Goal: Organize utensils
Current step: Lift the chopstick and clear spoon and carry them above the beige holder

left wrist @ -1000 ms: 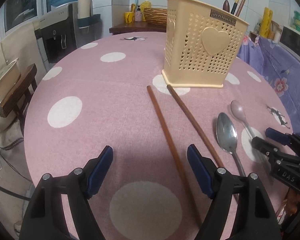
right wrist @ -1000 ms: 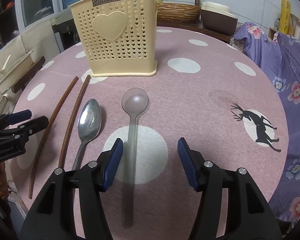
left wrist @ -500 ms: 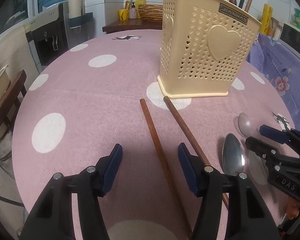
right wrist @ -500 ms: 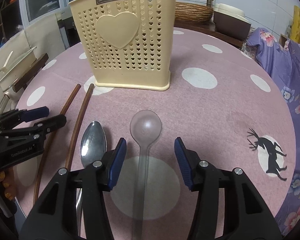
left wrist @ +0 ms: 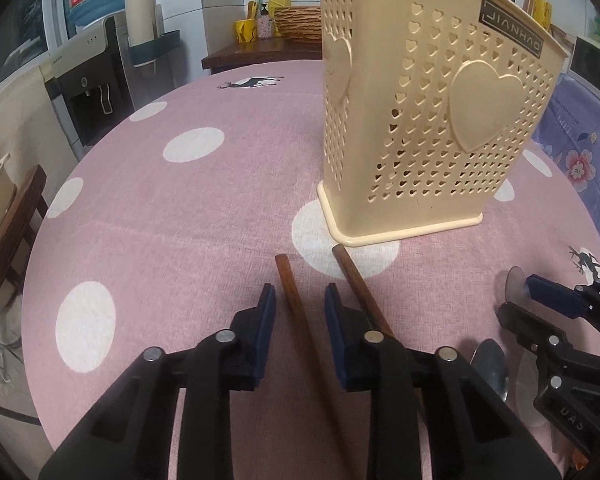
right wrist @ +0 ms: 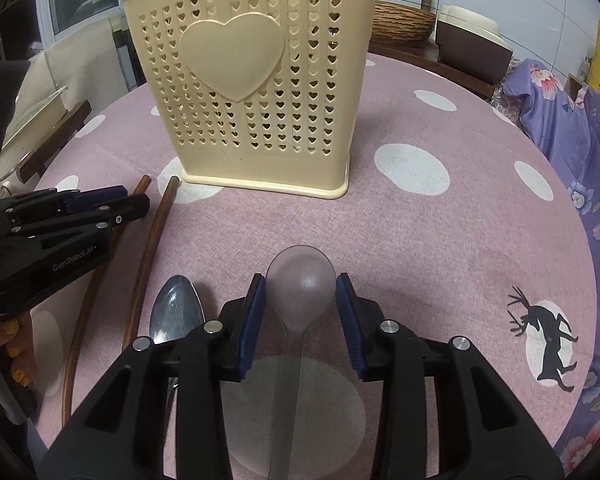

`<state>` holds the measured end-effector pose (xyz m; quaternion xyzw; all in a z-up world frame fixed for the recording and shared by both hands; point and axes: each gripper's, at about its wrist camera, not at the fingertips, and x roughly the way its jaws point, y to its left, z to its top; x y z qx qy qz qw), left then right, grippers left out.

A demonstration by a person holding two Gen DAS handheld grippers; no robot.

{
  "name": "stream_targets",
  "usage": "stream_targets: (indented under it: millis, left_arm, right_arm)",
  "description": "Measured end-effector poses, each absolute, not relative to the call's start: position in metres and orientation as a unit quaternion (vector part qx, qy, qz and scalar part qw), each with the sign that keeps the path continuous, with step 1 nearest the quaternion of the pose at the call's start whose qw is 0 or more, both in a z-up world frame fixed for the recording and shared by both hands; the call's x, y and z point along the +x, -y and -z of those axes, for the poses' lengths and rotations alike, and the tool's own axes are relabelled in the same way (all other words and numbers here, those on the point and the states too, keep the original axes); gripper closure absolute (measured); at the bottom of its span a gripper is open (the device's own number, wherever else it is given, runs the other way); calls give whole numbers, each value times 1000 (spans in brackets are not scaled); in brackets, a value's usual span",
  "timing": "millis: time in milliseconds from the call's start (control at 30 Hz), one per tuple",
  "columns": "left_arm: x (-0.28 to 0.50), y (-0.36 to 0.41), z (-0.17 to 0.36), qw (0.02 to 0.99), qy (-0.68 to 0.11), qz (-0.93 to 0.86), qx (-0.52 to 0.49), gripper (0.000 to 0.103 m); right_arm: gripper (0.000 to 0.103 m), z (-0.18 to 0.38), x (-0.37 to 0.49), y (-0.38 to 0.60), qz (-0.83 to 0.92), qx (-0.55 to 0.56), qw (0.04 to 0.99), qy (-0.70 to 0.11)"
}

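Utensils lie loose on the bench [left wrist: 188,208] in front of me, a round top under a pink cloth with white dots. The largest thing on it is a cream utensil holder [right wrist: 256,92], perforated with small hearts, standing upright at the far side of the utensils; a few handles poke out of its top. Next come 2 brown chopsticks: the left chopstick [left wrist: 296,300] runs between the blue pads of my left tongs [left wrist: 300,312], which are spread and not touching it, and the right chopstick [left wrist: 360,288] lies just outside the right-hand pad, its far end near the holder's base. My right tongs [right wrist: 300,304] are also spread, straddling the bowl of a clear plastic spoon [right wrist: 300,296] whose handle runs back toward me. Just left of it rests a metal spoon [right wrist: 176,312], bowl pointing at the holder.
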<state>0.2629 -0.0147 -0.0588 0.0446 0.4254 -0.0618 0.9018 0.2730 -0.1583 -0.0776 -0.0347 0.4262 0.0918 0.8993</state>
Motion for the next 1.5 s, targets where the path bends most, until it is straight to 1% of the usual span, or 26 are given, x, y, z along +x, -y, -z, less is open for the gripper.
stream_targets:
  millis: [200, 400, 600, 767, 1133, 1500]
  left_arm:
    - [265, 15, 59, 902, -425, 60, 44, 92]
    - [266, 14, 59, 902, -425, 62, 37, 92]
    - [265, 11, 53, 905, -418, 73, 16, 94]
    - [256, 8, 31, 918, -389, 82, 2, 95]
    - [224, -7, -39, 947, -302, 105, -25, 95]
    - [203, -10, -68, 959, -255, 117, -27, 95]
  right_arm:
    - [66, 78, 273, 160, -96, -33, 899, -425]
    - [66, 78, 273, 163, -97, -24, 901, -422]
    - [66, 63, 267, 171, -106, 0, 910, -401]
    - [66, 41, 258, 179, -118, 20, 919, -376]
    - [66, -19, 231, 196, -157, 58, 935, -313]
    - [66, -40, 220, 196, -159, 52, 943, -287]
